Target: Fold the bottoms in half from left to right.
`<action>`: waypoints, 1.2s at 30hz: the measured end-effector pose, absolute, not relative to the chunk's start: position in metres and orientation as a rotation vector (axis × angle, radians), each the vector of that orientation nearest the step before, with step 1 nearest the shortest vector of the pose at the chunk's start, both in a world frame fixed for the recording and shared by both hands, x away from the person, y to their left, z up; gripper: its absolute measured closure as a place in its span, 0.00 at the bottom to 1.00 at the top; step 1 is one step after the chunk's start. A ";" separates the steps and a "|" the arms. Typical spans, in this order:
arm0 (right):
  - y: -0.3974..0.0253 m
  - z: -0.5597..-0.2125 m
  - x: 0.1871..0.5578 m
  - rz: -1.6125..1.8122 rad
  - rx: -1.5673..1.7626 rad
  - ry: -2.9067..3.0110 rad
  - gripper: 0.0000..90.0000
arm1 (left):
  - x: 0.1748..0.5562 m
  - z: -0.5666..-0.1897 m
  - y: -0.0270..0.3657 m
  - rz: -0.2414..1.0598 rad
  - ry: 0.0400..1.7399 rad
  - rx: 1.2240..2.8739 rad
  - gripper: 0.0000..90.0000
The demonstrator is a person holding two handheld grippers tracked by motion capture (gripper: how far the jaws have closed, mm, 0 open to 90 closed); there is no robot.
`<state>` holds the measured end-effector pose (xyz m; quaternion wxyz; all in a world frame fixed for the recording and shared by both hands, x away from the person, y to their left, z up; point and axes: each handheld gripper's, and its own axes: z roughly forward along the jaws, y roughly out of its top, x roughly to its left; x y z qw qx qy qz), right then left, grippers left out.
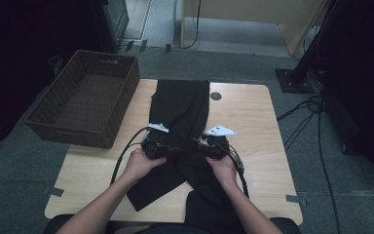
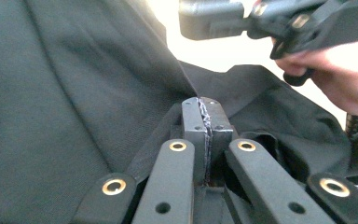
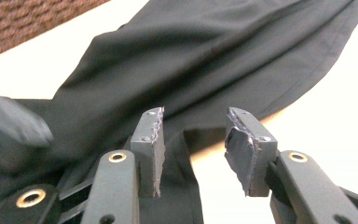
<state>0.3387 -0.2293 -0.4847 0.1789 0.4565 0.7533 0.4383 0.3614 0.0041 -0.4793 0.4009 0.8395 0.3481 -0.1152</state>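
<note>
Black trousers [image 1: 180, 114] spread down middle of wooden table [image 1: 253, 126], one wicker basket [image 1: 85, 97] at far left corner; from above, both hands side by side on cloth

Left gripper [image 2: 204, 116] view: jaws clamped on a cloth fold

Right gripper [image 3: 193, 135] view: jaws wide apart, nothing between, over cloth edge

One garment [image 1: 180, 109] (black), one basket [image 1: 53, 124].

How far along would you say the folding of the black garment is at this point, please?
Early. Done: the black garment lies spread on the table. In hand: the left gripper is shut on its fabric; the right gripper is open above it. Left: folding it; the wicker basket is empty.
</note>
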 end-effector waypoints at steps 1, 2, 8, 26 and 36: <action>-0.229 -0.484 0.341 1.248 1.299 2.129 0.61 | 0.362 -0.482 0.002 -0.287 0.885 2.126 1.00; -0.228 -0.484 0.343 1.254 1.301 2.126 0.60 | 0.362 -0.484 0.000 -0.281 0.888 2.127 1.00; -0.215 -0.494 0.354 1.243 1.345 2.162 0.56 | 0.363 -0.491 -0.006 -0.240 0.911 2.115 1.00; -0.200 -0.493 0.356 1.364 1.420 2.179 0.54 | 0.358 -0.498 -0.007 -0.187 0.899 2.156 1.00; -0.196 -0.508 0.362 1.184 1.428 2.275 0.98 | 0.357 -0.489 0.002 -0.235 0.893 2.097 0.92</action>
